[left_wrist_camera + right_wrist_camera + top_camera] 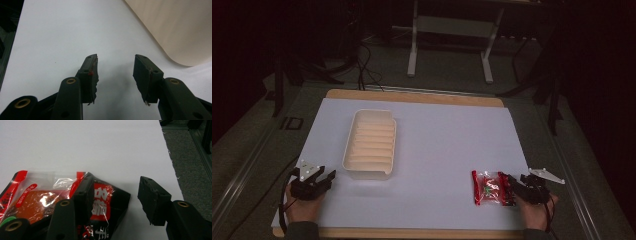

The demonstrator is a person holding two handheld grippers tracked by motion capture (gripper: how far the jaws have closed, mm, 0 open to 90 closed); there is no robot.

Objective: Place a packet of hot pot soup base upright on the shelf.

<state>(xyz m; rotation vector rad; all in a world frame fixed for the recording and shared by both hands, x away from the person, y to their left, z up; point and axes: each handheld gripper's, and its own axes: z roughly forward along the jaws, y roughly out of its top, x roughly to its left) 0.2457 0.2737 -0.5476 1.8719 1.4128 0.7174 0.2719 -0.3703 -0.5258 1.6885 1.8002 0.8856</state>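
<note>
Snack packet [490, 187] lies between the right hand-held gripper's [515, 187] spread jaws, seemingly ungripped, white tray [370, 144] well apart

Black two-jaw grippers [323, 176] — brass rivets, grey plates.

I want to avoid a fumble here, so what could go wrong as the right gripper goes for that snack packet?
The right gripper is open, with only the packet's black end between its jaws; closing there may pinch just crinkly film, so it could slip or tear. The packet lies near the table's right edge, so a nudge might push it off. The tray sits far across the mat, so a weak grip has a long carry.
</note>
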